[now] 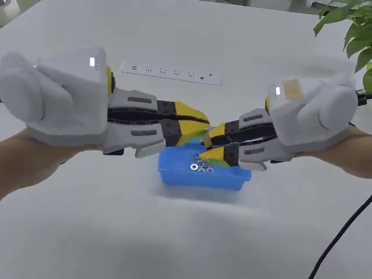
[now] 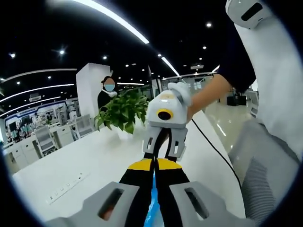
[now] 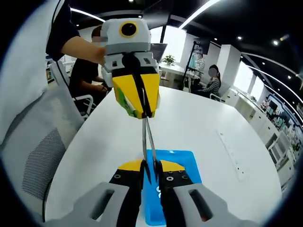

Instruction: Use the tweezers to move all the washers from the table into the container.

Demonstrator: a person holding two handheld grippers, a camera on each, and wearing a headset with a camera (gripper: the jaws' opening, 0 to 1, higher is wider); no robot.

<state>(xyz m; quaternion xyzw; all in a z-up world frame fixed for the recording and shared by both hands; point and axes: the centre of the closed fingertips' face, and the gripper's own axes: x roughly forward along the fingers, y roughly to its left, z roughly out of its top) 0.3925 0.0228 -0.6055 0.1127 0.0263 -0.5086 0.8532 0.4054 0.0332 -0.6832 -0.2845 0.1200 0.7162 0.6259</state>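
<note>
Two grippers face each other tip to tip above a blue container (image 1: pixel 174 174) that holds several washers (image 1: pixel 201 166). In the head view my left gripper (image 1: pixel 200 123) comes in from the left and my right gripper (image 1: pixel 209 139) from the right. Thin metal tweezers (image 3: pixel 147 137) span the short gap between them. One end sits in the left gripper's yellow jaws, the other in my right gripper (image 3: pixel 150 166), and both look shut on them. In the left gripper view my left gripper (image 2: pixel 154 163) points straight at the other one. The container (image 3: pixel 182 165) lies just beneath.
A white power strip (image 1: pixel 171 73) lies on the white table behind the container. A potted plant (image 1: pixel 354 35) stands at the far right edge. A black cable (image 1: pixel 343 232) trails off the right gripper. People sit at desks in the background.
</note>
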